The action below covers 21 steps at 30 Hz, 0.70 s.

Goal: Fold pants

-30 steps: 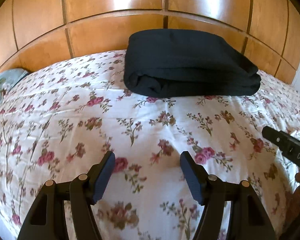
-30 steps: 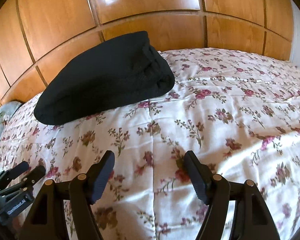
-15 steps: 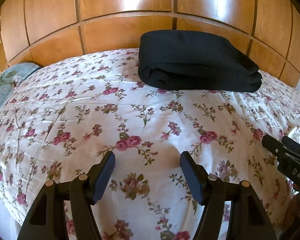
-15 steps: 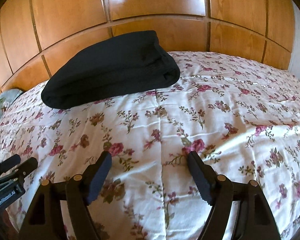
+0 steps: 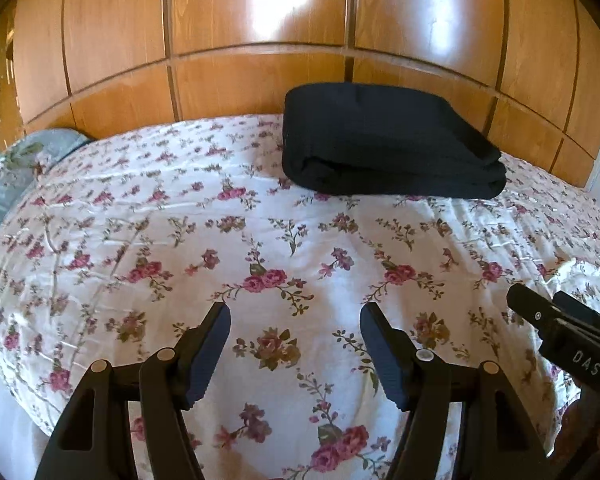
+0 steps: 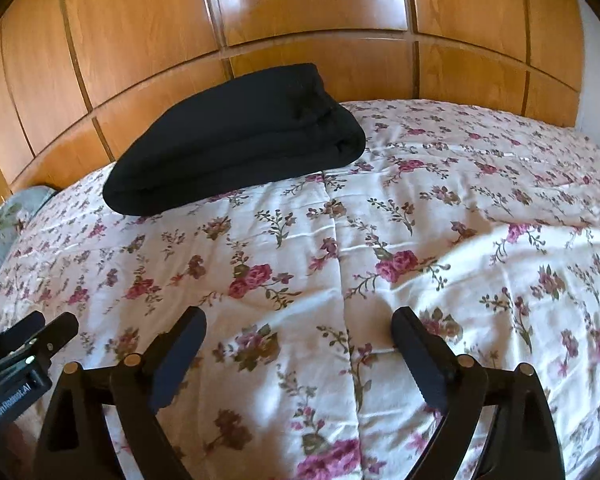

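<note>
The black pants lie folded into a thick bundle at the far side of the floral bedspread, against the wooden headboard. My left gripper hangs open over the near part of the bed, well short of the bundle, with nothing between its fingers. In the right wrist view the same pants sit at the upper left. My right gripper is over bare bedspread; its jaws are opening and hold nothing. Each gripper shows at the edge of the other's view: the right gripper, the left gripper.
A wooden panelled headboard runs behind the bed. A grey-green pillow lies at the far left corner. The bed's near-left edge drops off at the lower left. A pale wall stands to the right.
Both grippers have drawn back from the folded pants, which now look smaller and farther away. The right gripper's fingers have spread wider apart. The pants lie still.
</note>
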Available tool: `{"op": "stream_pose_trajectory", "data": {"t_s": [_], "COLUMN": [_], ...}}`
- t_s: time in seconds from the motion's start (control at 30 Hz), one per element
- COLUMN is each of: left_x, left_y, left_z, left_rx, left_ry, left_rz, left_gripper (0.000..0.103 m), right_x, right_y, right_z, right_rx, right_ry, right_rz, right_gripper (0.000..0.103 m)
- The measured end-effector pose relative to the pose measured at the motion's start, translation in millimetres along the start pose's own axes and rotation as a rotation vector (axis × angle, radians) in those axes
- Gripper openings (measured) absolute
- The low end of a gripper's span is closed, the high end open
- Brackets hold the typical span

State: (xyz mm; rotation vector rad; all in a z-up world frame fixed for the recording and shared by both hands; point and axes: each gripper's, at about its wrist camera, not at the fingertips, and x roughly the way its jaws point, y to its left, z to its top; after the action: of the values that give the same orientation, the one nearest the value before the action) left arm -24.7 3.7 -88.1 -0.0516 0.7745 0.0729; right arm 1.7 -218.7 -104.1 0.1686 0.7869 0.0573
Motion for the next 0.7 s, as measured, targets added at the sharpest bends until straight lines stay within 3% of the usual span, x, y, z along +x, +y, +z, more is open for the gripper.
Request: {"op": "stream_pose_trajectory", "data": {"t_s": [0.07, 0.4, 0.7], "left_x": [-7, -34, -41], "left_y": [0, -1, -4], "left_z": [1, 7, 7], "left_rx": [-0.004, -0.007, -0.007], "left_ry": [-0.012, -0.063, -0.065], "left_rz": [0.001, -0.018, -0.027], "left_gripper": [0.068, 0.068, 0.068], "right_x": [-6, -42, -51], "right_y": [0, 20, 25], "right_z": [3, 5, 7], "right_rx": [0.018, -0.08, -0.101], "right_ry": [0.008, -0.137, -0.166], "right_rz": [0.011, -0.062, -0.059], "right_gripper": [0.1, 0.102, 0.102]}}
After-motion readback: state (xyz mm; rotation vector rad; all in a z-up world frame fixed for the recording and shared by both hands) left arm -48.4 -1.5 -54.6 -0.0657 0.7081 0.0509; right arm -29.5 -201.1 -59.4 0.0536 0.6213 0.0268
